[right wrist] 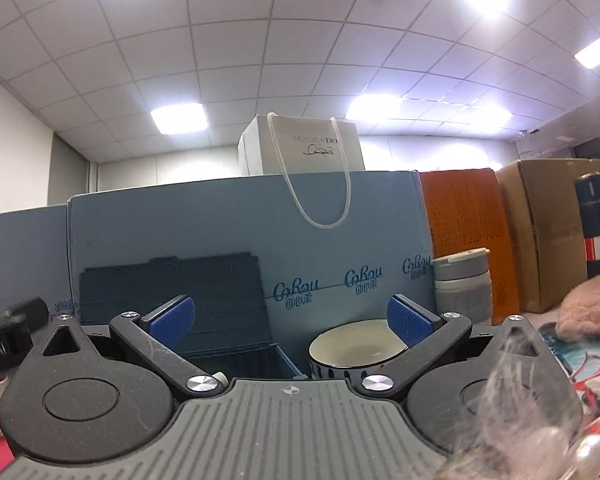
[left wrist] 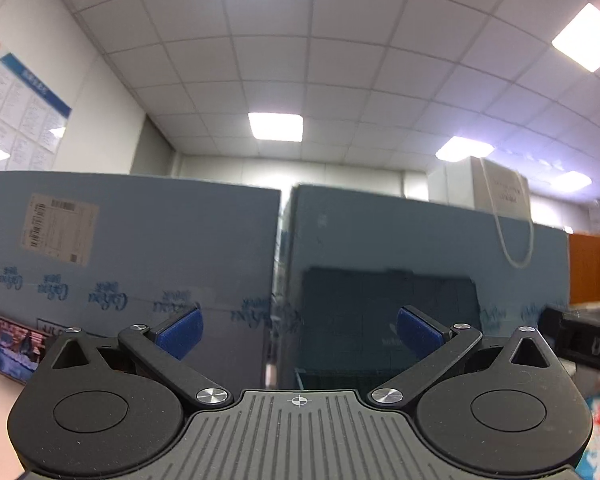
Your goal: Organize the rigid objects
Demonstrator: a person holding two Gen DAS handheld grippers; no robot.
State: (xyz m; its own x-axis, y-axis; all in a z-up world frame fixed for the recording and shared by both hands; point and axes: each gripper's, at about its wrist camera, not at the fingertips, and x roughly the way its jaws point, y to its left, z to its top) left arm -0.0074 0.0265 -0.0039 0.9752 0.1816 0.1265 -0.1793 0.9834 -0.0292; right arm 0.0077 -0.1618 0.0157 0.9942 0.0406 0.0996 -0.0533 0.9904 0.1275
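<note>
Bowl [right wrist: 352, 350]: the rigid thing I judge to be next, a cream-lined bowl with a dark patterned outside, sitting upright on the table just ahead of my right tongs, a little right of their centre line.
Right tongs [right wrist: 290, 320]: spread wide, blue pads well apart, holding nothing; the right pad [right wrist: 410, 324] overlaps the bowl's far rim in view, but I cannot tell if it touches.
Left tongs [left wrist: 298, 334]: also wide open and empty, pointing at the blue cartons [left wrist: 140, 248] with no small object between the pads.
Key relation: the bowl lies forward and slightly right of my right tongs; being round, it has no long axis, so the rim is what I would pinch. My right hand is clearly the nearer one; the bowl does not show in the left view at all.
Dark crate [right wrist: 172, 292]: straight ahead and left of the bowl, its open compartment just beside the bowl; likely the place to put things, though that is my guess.
Grey cup [right wrist: 462, 284]: beyond the bowl to the right, standing upright against the orange box [right wrist: 464, 216].
Risk: a glazed rim may slip from the pads if I grip shallow.
</note>
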